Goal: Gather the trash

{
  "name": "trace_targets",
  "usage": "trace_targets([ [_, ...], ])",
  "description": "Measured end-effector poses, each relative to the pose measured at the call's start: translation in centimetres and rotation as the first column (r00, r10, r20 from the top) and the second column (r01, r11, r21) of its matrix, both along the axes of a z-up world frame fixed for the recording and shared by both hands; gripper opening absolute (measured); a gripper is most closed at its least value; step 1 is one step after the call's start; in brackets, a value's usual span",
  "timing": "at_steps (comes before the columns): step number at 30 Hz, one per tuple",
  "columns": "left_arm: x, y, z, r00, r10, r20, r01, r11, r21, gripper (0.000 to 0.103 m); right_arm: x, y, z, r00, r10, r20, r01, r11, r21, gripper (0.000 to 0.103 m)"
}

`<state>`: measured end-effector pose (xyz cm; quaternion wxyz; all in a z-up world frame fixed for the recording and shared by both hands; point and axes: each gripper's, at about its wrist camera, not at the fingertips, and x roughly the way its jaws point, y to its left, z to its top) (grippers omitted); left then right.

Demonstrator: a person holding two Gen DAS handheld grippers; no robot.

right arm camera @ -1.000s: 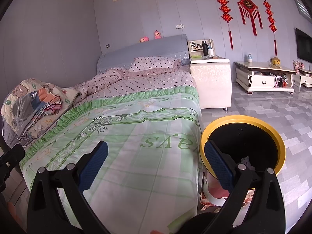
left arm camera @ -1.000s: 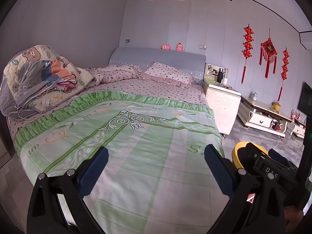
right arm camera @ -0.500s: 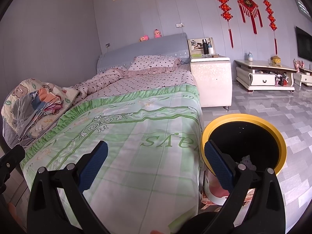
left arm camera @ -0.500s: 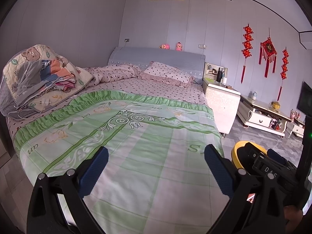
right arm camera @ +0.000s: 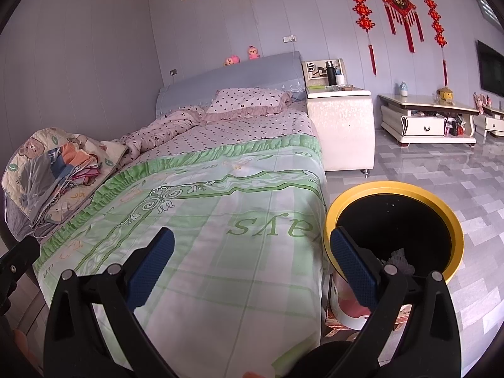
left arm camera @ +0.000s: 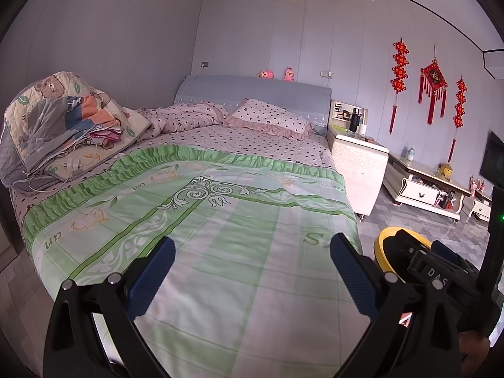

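Note:
A trash bin with a yellow rim (right arm camera: pixel 393 189) stands on the floor right of the bed's foot; crumpled trash (right arm camera: pixel 398 260) lies inside it. In the left wrist view only a bit of the yellow rim (left arm camera: pixel 382 245) shows behind the other gripper. My left gripper (left arm camera: pixel 250 261) is open and empty above the green bedspread (left arm camera: pixel 201 220). My right gripper (right arm camera: pixel 252 260) is open and empty, over the bed's right edge with its right finger in front of the bin. I see no loose trash on the bedspread (right arm camera: pixel 204 220).
A pile of folded quilts (left arm camera: pixel 60 126) lies on the bed's left side. A pink dotted pillow (left arm camera: pixel 267 116) is at the headboard. A white nightstand (right arm camera: pixel 341 126) and a low TV cabinet (right arm camera: pixel 428 121) stand to the right on the tiled floor.
Both views shifted very slightly; the bin sits a little lower in the right wrist view. Both grippers stay open and empty.

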<state>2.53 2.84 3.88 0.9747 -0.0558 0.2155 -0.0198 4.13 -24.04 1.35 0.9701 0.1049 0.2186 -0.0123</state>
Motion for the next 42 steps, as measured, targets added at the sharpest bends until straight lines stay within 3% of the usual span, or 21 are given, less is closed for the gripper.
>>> trace_targets([
  [42, 0.14, -0.04, -0.61, 1.000, 0.003, -0.017, -0.003, 1.000, -0.013, 0.095, 0.23, -0.36, -0.82, 1.000, -0.005, -0.027, 0.005, 1.000, 0.020, 0.095],
])
